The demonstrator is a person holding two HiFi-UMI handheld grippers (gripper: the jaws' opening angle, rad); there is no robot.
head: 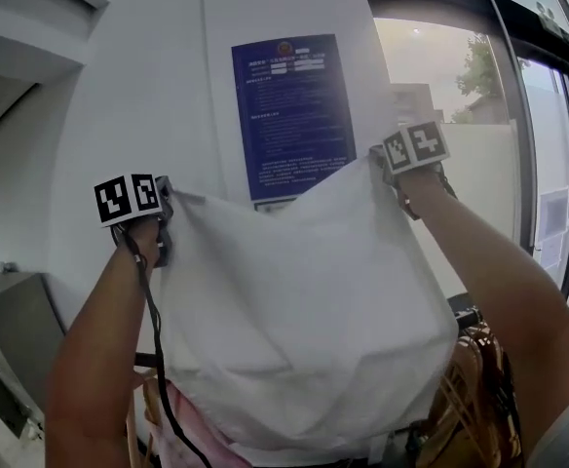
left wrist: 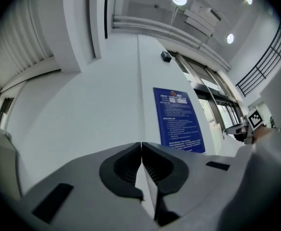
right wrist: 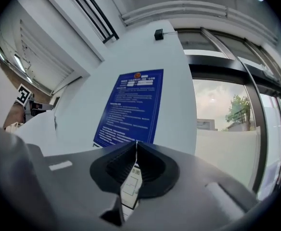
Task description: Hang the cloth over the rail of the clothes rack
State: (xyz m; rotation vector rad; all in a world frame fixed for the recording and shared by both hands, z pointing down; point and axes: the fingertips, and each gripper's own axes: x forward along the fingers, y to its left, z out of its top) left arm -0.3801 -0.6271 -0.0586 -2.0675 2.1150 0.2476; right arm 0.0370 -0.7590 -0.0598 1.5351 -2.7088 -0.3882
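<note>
A white cloth (head: pixel 304 310) hangs spread between my two raised grippers in the head view. My left gripper (head: pixel 168 213) is shut on its upper left corner, and my right gripper (head: pixel 382 159) is shut on its upper right corner. In the left gripper view the jaws are closed on a thin white fold of cloth (left wrist: pixel 144 186) at my left gripper (left wrist: pixel 141 150). In the right gripper view my right gripper (right wrist: pixel 136 150) pinches the cloth edge with a printed care label (right wrist: pixel 131 186). A dark rail of the clothes rack (head: pixel 465 315) shows low right, mostly hidden behind the cloth.
A white wall with a blue notice poster (head: pixel 292 115) stands right behind the cloth. A large window (head: pixel 479 144) fills the right side. Garments in pink (head: pixel 182 437) and tan (head: pixel 465 398) hang below. A grey cabinet (head: pixel 17 330) sits at lower left.
</note>
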